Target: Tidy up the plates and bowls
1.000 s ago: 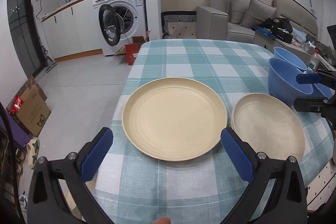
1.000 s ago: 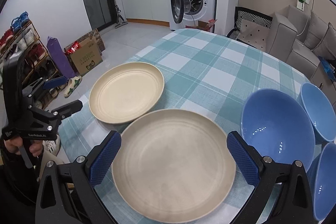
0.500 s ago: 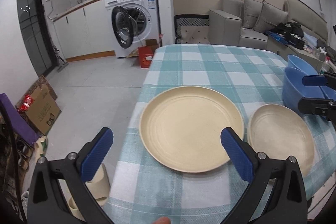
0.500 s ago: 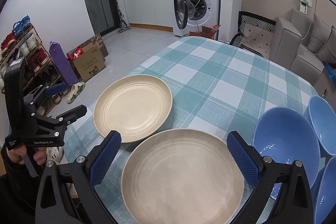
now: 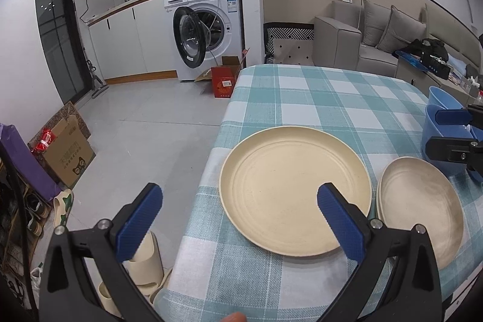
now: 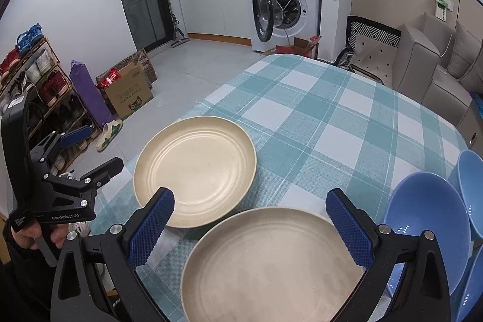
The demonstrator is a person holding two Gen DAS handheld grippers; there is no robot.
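Observation:
Two cream plates lie side by side on the checked tablecloth (image 5: 332, 98). The left plate (image 5: 294, 181) (image 6: 196, 169) is near the table's left edge. The right plate (image 5: 419, 208) (image 6: 271, 264) lies close beside it. Blue bowls (image 6: 428, 228) (image 5: 443, 122) stand to the right. My left gripper (image 5: 238, 219) is open and empty, above and short of the left plate, near the table's left edge. My right gripper (image 6: 250, 227) is open and empty, above the right plate's near side. Each gripper shows in the other's view (image 6: 81, 153) (image 5: 452, 129).
Table edge (image 5: 208, 171) drops to a grey floor on the left. Cream cups (image 5: 142, 264) stand on the floor below the table's corner. A cardboard box (image 6: 128, 94), shoe rack (image 6: 33, 71), washing machine (image 5: 205, 29) and sofa (image 5: 371, 41) stand around.
Both grippers have drawn back and to the left; the plates now sit farther right and smaller in both views. Both stay open. The plates and bowls have not moved.

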